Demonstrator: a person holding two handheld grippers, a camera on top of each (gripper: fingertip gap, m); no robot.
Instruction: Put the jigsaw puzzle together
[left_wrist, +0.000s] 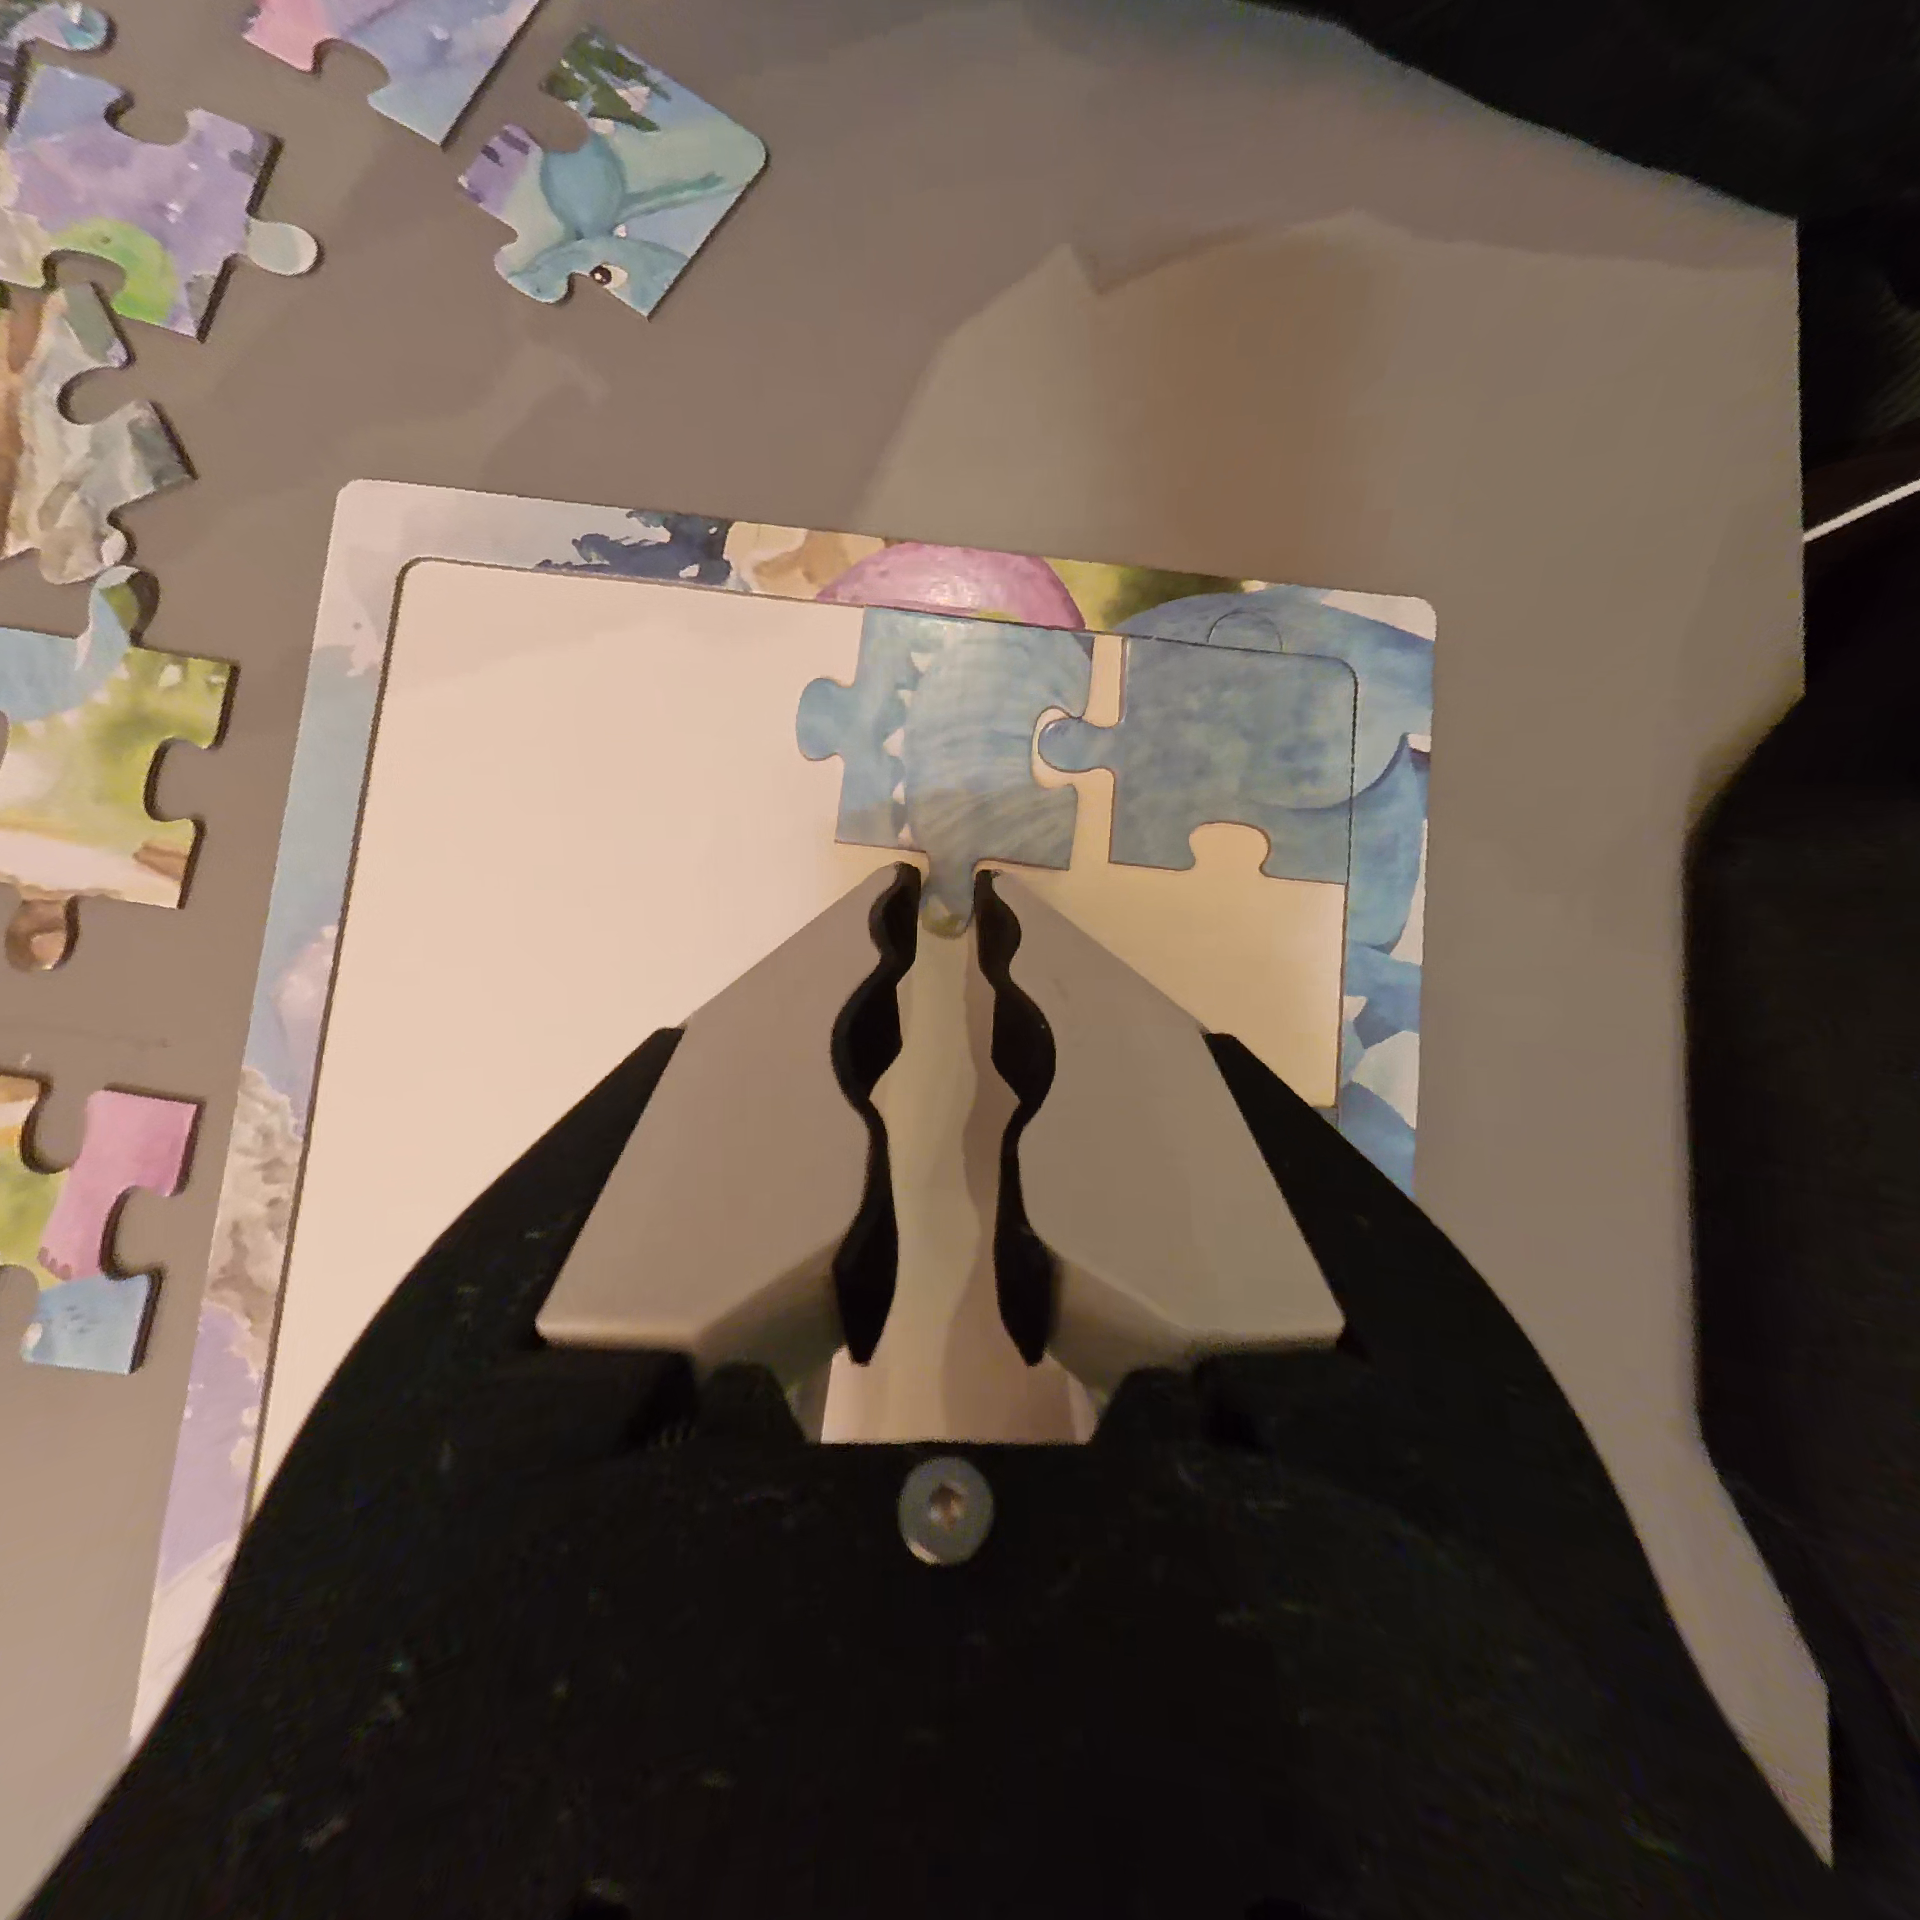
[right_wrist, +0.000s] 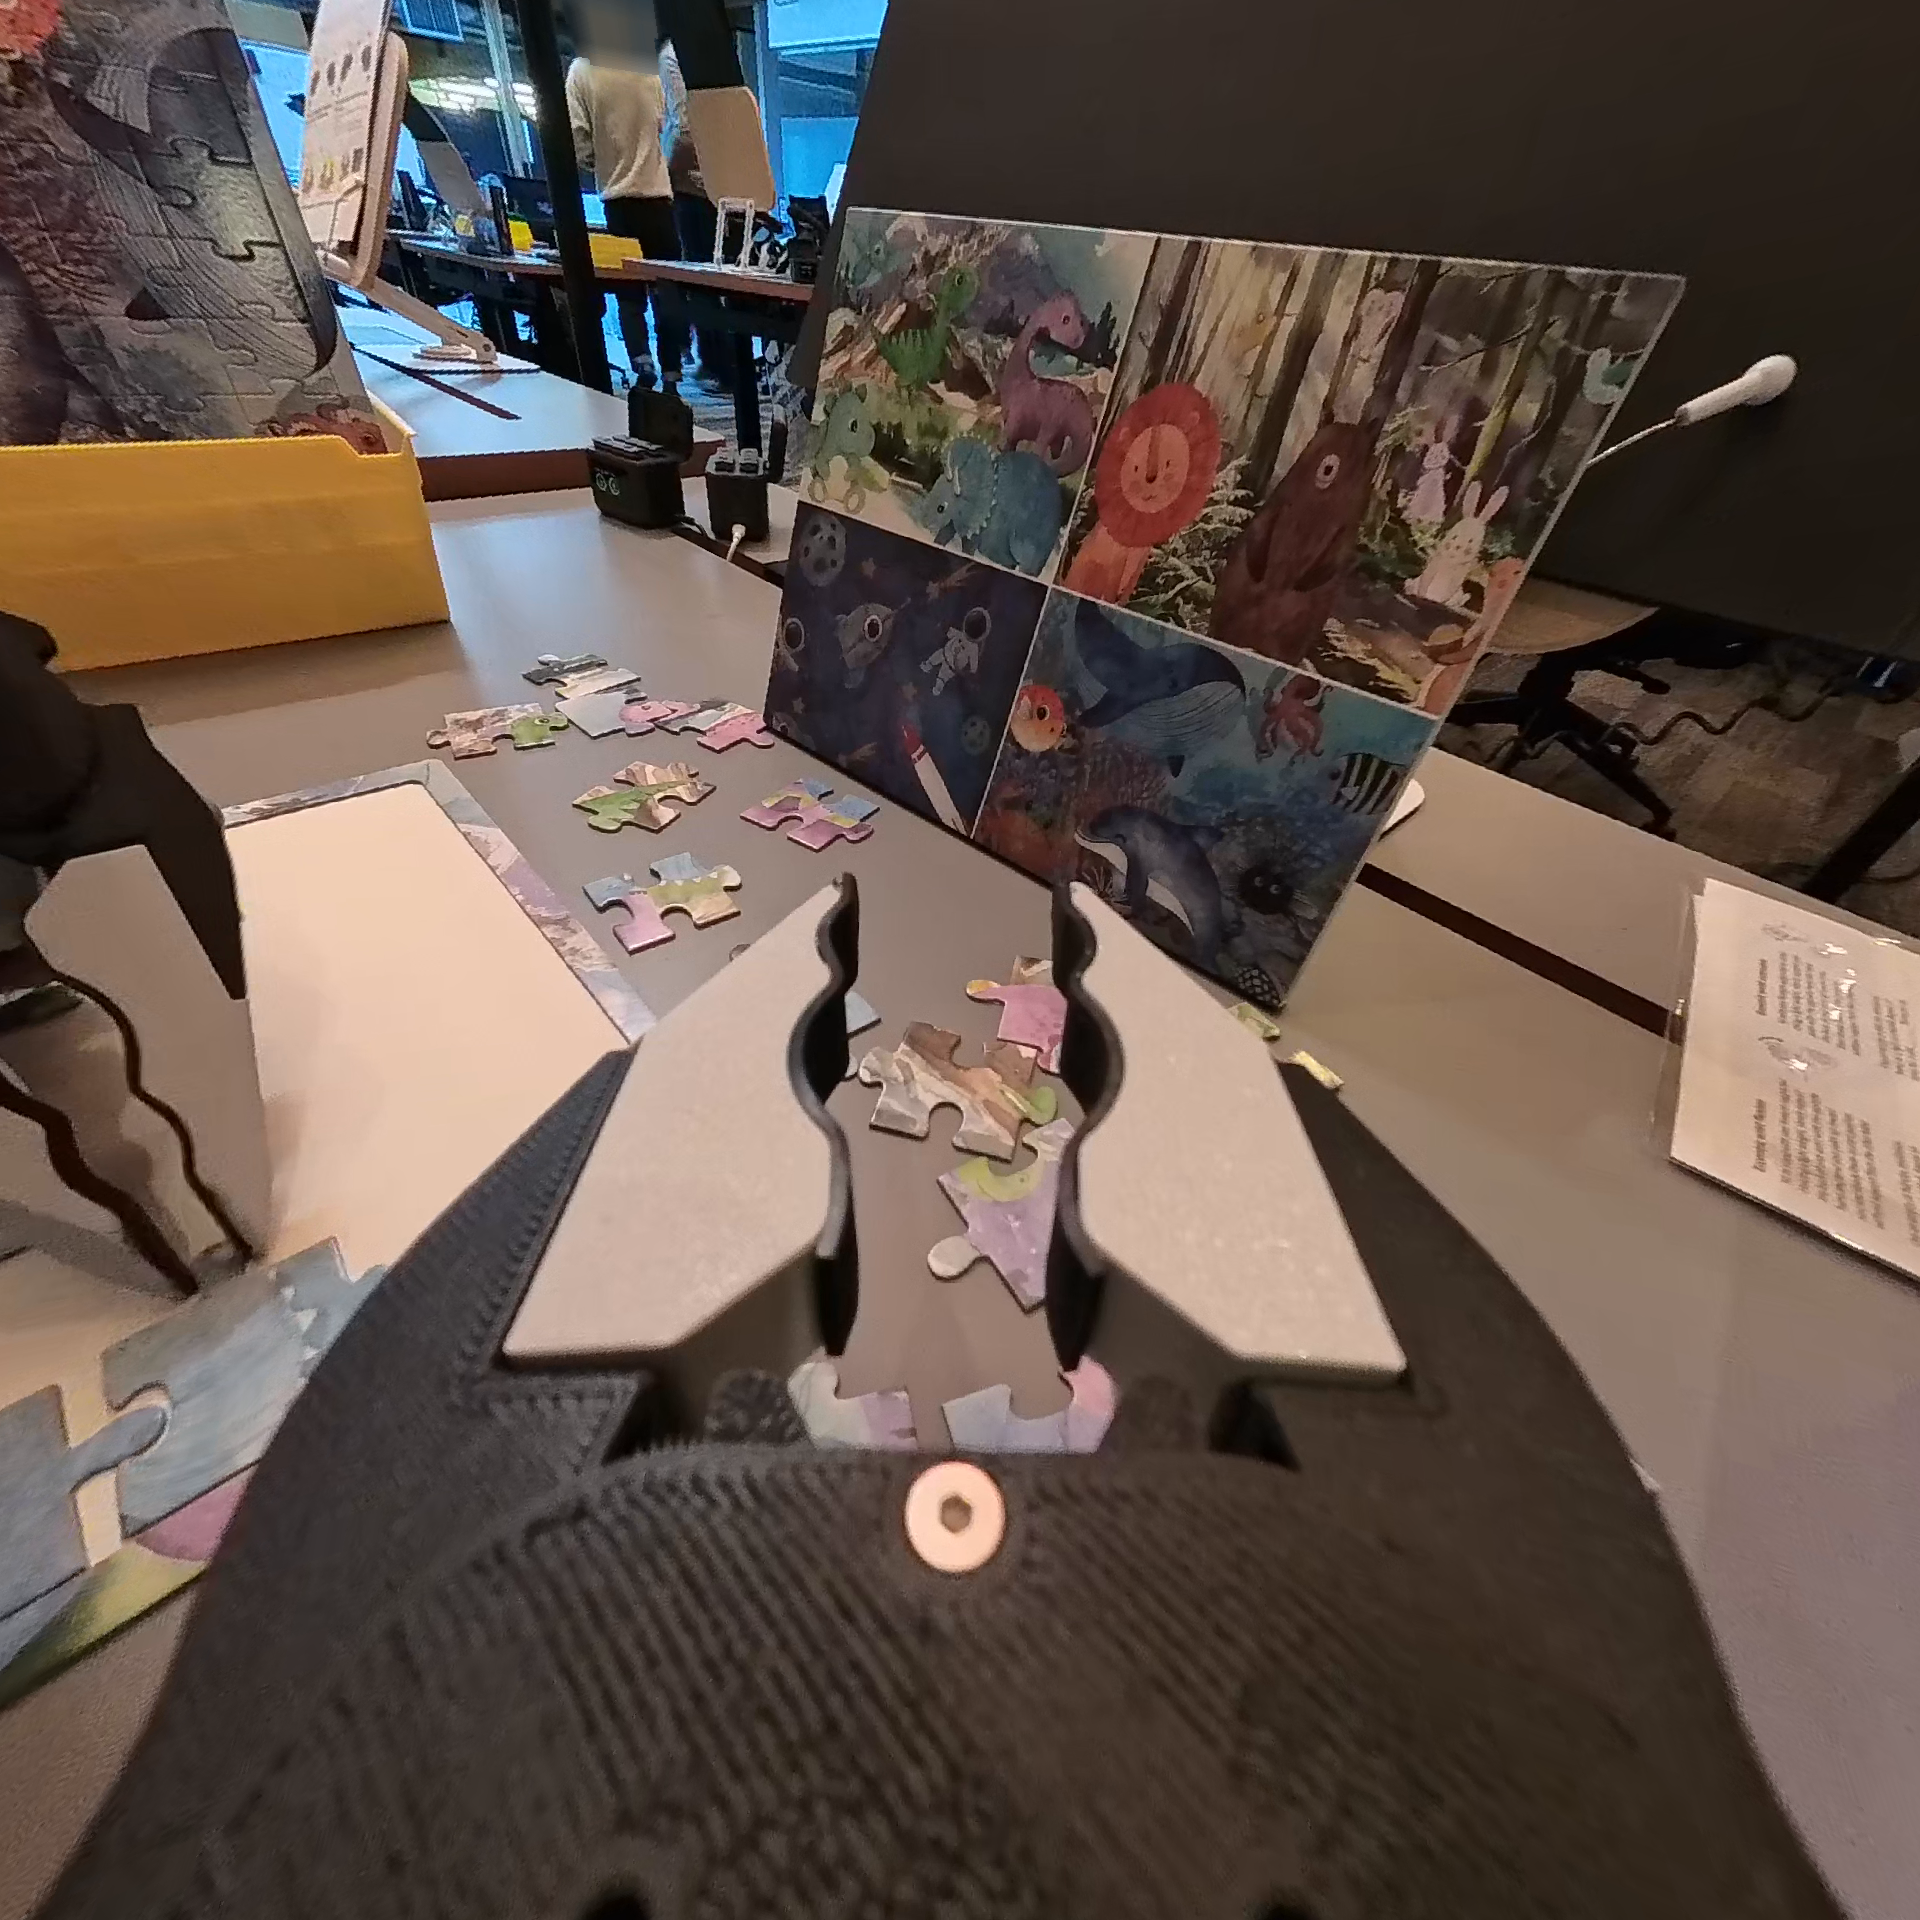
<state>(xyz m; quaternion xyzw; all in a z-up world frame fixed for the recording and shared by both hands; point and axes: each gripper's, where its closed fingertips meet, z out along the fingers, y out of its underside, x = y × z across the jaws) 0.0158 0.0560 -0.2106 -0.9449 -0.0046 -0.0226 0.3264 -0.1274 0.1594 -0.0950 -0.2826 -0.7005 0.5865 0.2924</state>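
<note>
The puzzle tray (left_wrist: 343, 831) lies on the grey table, its white inside mostly bare. A blue corner piece (left_wrist: 1226, 758) sits in its far right corner. A second blue piece (left_wrist: 956, 748) lies beside it, interlocked with its tab. My left gripper (left_wrist: 945, 888) is shut on this second piece's near tab. In the right wrist view the tray (right_wrist: 416, 997) and the two blue pieces (right_wrist: 187, 1392) are at the left, with the left gripper (right_wrist: 197, 1268) standing over them. My right gripper (right_wrist: 956, 899) is open and empty, above loose pieces (right_wrist: 961, 1081).
Several loose pieces lie left of the tray (left_wrist: 613, 208) (left_wrist: 94, 769) and beyond it (right_wrist: 665, 894). A picture board (right_wrist: 1143, 582) leans upright behind them. A yellow bin (right_wrist: 208, 540) stands far left, and a printed sheet (right_wrist: 1808, 1081) lies at the right. The table edge (left_wrist: 1797, 520) is near the tray's right. My hands' fingertips stand some 20 cm from each other.
</note>
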